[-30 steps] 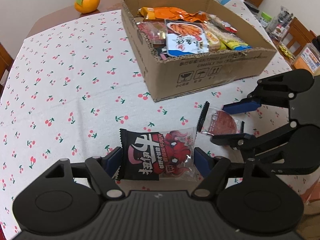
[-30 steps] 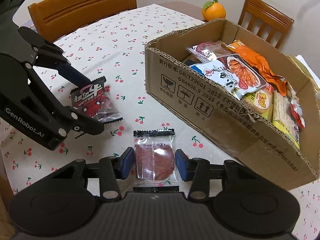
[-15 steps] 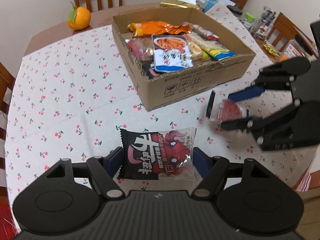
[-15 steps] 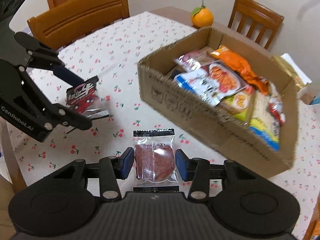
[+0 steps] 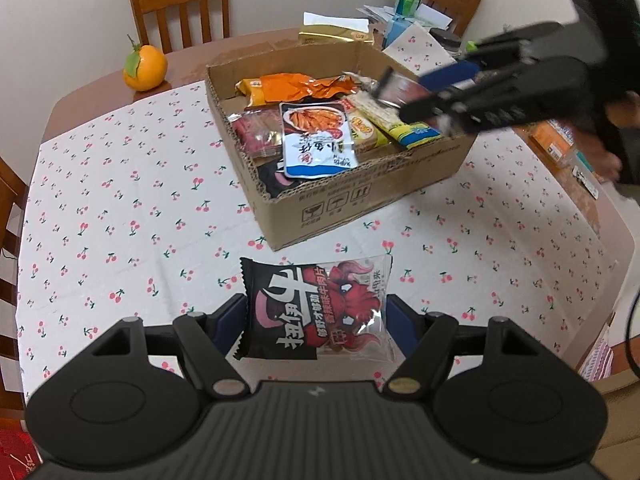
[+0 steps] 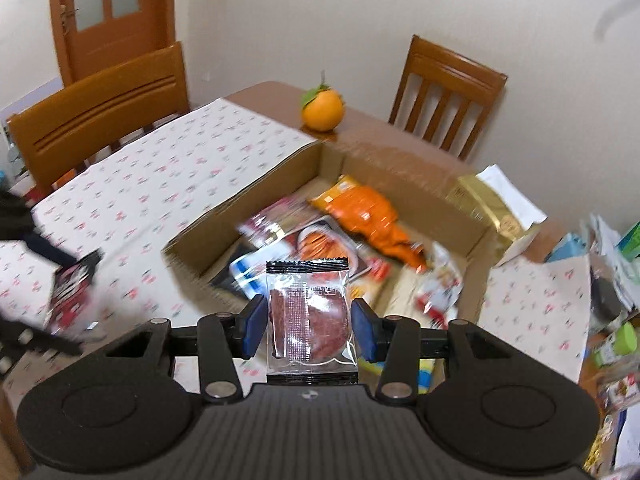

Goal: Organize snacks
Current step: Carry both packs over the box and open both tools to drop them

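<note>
My left gripper (image 5: 316, 316) is shut on a black and red beef snack packet (image 5: 316, 312) and holds it above the cherry-print tablecloth, short of the cardboard box (image 5: 360, 196). My right gripper (image 6: 308, 322) is shut on a clear packet with a round red meat slice (image 6: 310, 320) and holds it over the box (image 6: 404, 192). In the left wrist view the right gripper (image 5: 420, 92) hangs over the box's right side. The box holds several snack packets, among them an orange one (image 5: 296, 86) and a blue and white one (image 5: 316, 140).
An orange (image 5: 144, 66) sits on the bare wood at the table's far edge. Wooden chairs (image 6: 100, 104) stand around the table. A gold bag (image 5: 336, 34) and clutter (image 6: 608, 280) lie behind and right of the box.
Both grippers rose with their packets. The right gripper moved from the table in front of the box to above the box. The left gripper lifted higher and stayed in front of the box.
</note>
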`<state>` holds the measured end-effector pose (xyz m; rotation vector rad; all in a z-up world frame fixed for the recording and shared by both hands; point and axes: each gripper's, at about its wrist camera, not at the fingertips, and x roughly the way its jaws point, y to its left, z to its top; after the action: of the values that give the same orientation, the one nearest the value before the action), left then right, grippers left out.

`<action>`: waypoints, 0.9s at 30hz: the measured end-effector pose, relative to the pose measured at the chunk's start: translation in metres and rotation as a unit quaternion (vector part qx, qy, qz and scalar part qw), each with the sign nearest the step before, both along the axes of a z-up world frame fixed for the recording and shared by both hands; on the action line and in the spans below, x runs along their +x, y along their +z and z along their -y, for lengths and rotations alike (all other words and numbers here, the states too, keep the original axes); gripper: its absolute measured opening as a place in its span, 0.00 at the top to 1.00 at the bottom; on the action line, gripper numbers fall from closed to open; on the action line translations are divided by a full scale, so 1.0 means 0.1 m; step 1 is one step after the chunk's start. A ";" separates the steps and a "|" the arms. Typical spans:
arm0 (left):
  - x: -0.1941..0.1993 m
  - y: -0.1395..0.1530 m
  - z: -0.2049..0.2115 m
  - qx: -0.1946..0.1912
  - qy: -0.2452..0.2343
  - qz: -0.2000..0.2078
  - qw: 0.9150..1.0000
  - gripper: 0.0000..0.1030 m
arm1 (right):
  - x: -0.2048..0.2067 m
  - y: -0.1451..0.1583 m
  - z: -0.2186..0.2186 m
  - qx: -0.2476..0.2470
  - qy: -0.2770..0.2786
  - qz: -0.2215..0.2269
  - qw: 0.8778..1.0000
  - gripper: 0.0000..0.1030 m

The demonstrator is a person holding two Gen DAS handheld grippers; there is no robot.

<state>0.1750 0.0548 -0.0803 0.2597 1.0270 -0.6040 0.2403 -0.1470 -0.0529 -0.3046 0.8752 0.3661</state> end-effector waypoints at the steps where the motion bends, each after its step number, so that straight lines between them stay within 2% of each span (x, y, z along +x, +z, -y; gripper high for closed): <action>1: 0.00 0.01 0.01 -0.001 0.001 0.001 1.000 0.29 | 0.06 -0.01 0.01 -0.003 -0.001 0.003 1.000 0.50; 5: 0.02 0.04 0.07 -0.006 0.006 0.004 1.000 0.29 | 0.23 -0.11 -0.01 -0.030 0.001 0.014 0.999 0.50; 9: 0.04 0.08 0.11 -0.007 0.008 0.009 1.000 0.29 | 0.29 -0.20 0.00 -0.022 -0.004 0.006 1.000 0.47; 10: 0.04 0.09 0.13 -0.006 0.008 0.010 1.000 0.29 | 0.28 -0.22 0.01 -0.018 -0.006 0.005 1.000 0.39; 11: 0.05 0.10 0.14 -0.006 0.008 0.012 1.000 0.29 | 0.27 -0.22 0.01 -0.015 -0.008 0.006 1.000 0.25; 13: 0.06 0.13 0.16 -0.006 0.007 0.016 1.000 0.29 | 0.22 -0.22 0.02 -0.006 -0.013 0.011 1.000 0.06; 14: 0.07 0.14 0.17 -0.005 0.007 0.019 1.000 0.29 | 0.19 -0.21 0.03 -0.002 -0.013 0.014 1.000 0.01; 18: 0.13 0.21 0.23 -0.008 0.010 0.027 1.000 0.29 | 0.09 -0.18 0.07 0.012 -0.023 0.008 1.000 0.00; 27: 0.48 0.39 0.45 -0.014 0.011 0.059 0.998 0.29 | -0.22 -0.19 0.35 0.064 -0.108 -0.018 0.992 0.00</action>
<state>0.2227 0.0093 -0.0414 0.2559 0.9058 -0.5771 0.2187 -0.1820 -0.0714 -0.0840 0.9064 0.2248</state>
